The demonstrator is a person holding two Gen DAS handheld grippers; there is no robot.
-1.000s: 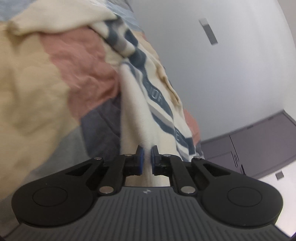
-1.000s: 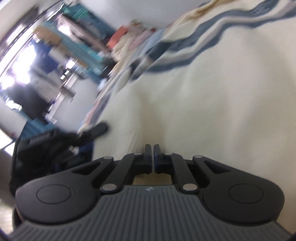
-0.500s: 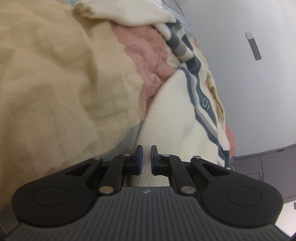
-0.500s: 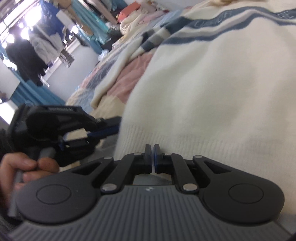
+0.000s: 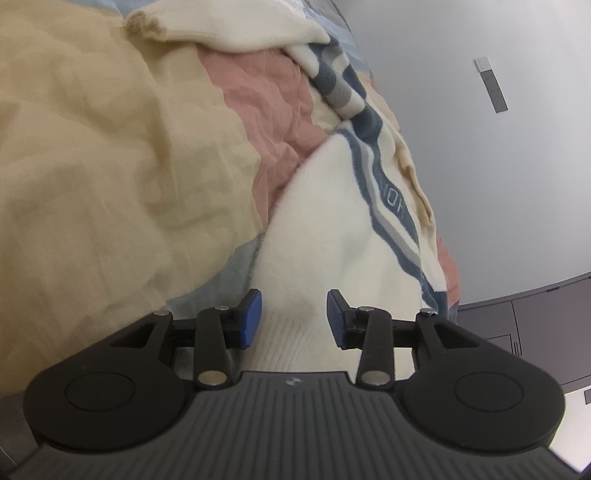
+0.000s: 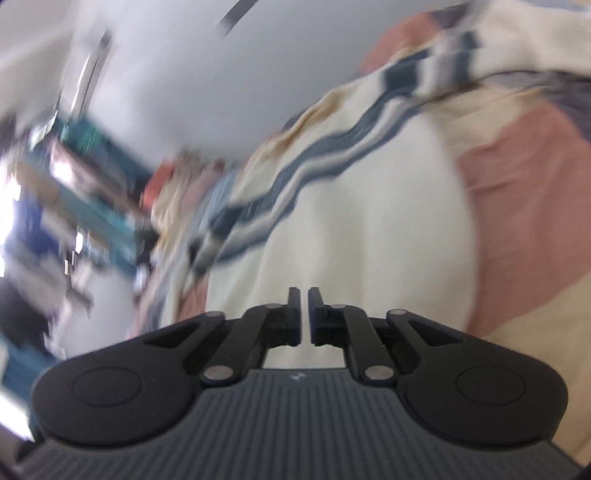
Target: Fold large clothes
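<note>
A cream knitted sweater (image 5: 332,221) with blue and grey stripes lies spread on a patchwork bedspread (image 5: 92,166). My left gripper (image 5: 294,319) hovers over its ribbed hem. Its jaws are opening, and the blue pads (image 5: 253,319) stand apart with the hem lying loose between and below them. A striped sleeve (image 5: 229,29) lies folded across the top. In the blurred right wrist view, my right gripper (image 6: 304,317) is above the sweater's body (image 6: 351,229). Its jaws are opening to a narrow gap with nothing pinched in it.
The bedspread (image 6: 517,206) has yellow, pink and blue patches. A plain grey wall (image 5: 498,184) and a dark cabinet (image 5: 546,310) lie beyond the bed's right side. Blurred room clutter and a pile of clothes (image 6: 162,184) fill the left of the right wrist view.
My left gripper's jaws have parted and let the hem go. My right gripper has swung away from the hem over the sweater, and the left gripper has left its view.
</note>
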